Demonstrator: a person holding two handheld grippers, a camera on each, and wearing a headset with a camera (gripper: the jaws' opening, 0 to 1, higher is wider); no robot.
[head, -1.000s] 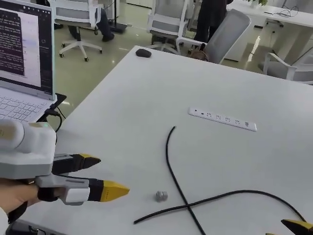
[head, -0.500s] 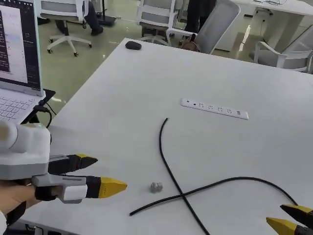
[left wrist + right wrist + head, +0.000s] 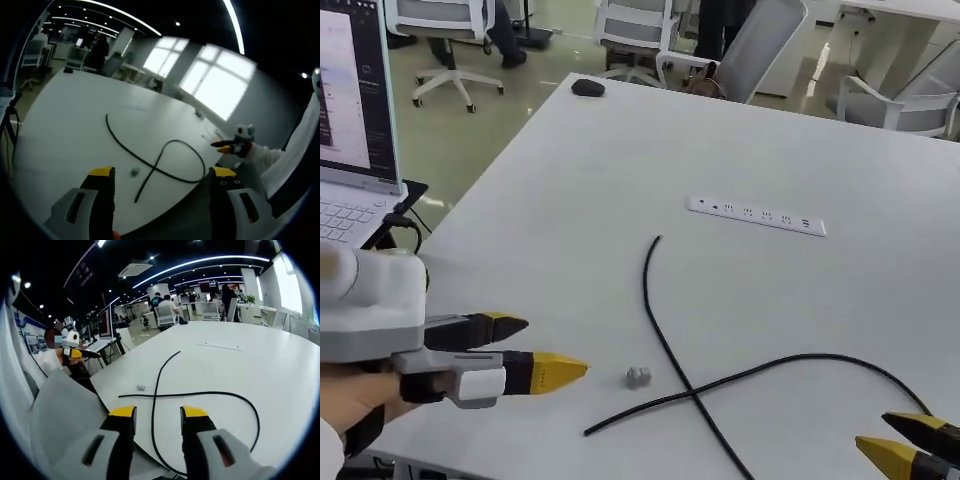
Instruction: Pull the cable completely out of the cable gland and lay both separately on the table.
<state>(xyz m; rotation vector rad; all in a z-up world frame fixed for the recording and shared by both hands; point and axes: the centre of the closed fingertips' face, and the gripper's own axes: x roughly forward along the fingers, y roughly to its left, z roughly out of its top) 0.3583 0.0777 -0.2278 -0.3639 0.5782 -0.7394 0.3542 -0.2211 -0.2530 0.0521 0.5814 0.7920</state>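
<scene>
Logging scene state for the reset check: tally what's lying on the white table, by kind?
black cable: 1
cable gland: 1
power strip: 1
mouse: 1
Total: 4

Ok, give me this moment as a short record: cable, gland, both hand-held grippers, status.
cable: on the table, crossing itself, free of the gland
gland: on the table, beside the cable, not touching
left hand-held gripper: open, empty
right hand-held gripper: open, empty
other: power strip, laptop
status: both laid separately; looks done
</scene>
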